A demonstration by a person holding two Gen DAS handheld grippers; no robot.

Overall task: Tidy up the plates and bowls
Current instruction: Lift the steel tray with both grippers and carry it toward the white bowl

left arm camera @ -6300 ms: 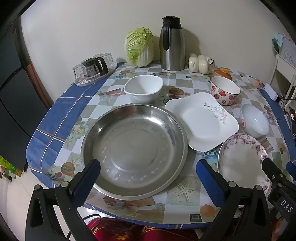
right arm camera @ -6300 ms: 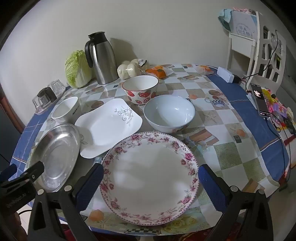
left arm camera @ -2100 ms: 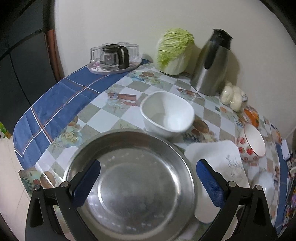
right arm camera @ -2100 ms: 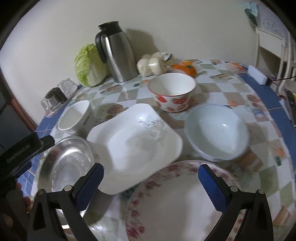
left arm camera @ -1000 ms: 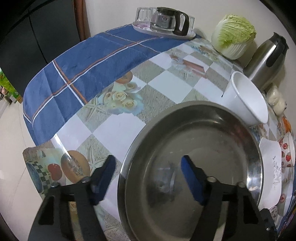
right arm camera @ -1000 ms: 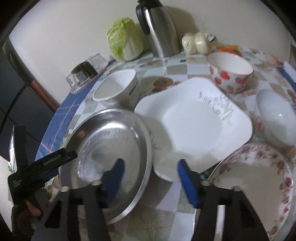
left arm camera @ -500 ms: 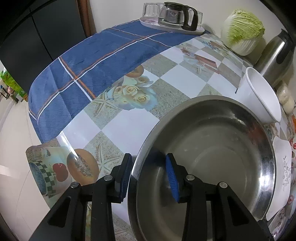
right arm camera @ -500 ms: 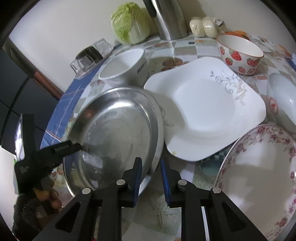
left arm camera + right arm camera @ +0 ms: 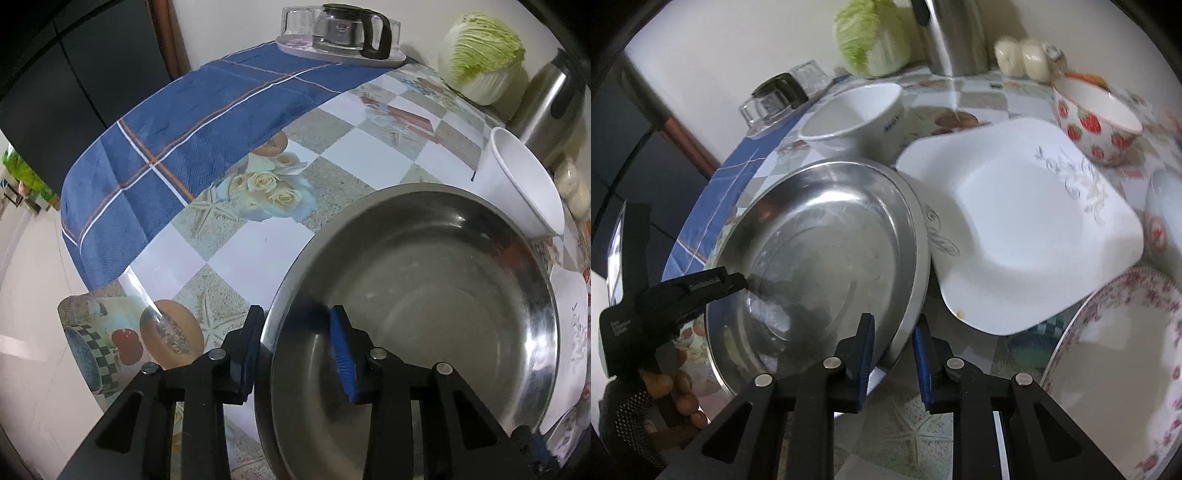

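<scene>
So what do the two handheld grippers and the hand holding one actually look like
Both grippers are black plastic with silver bolts and blue pads: the left gripper, the right gripper. The left's body bears small pale lettering. The hand wears a dark dotted glove with open fingertips.

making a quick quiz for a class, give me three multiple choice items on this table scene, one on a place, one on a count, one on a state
1. Where does the square white plate lie?
A. beside the round steel basin, on the side toward the strawberry-patterned bowl
B. inside the basin
C. on the glass tray

2. How many claws have the basin's rim between their pads?
A. none
B. one
C. two

3. How does the plain white bowl stand?
A. upside down
B. upright, mouth up
C. stacked in the strawberry bowl

Key: 1 A, the plate's edge meets the basin's rim. 2 C, the left claw and the right claw each straddle the rim on opposite sides. 3 B, its hollow shows.
</scene>
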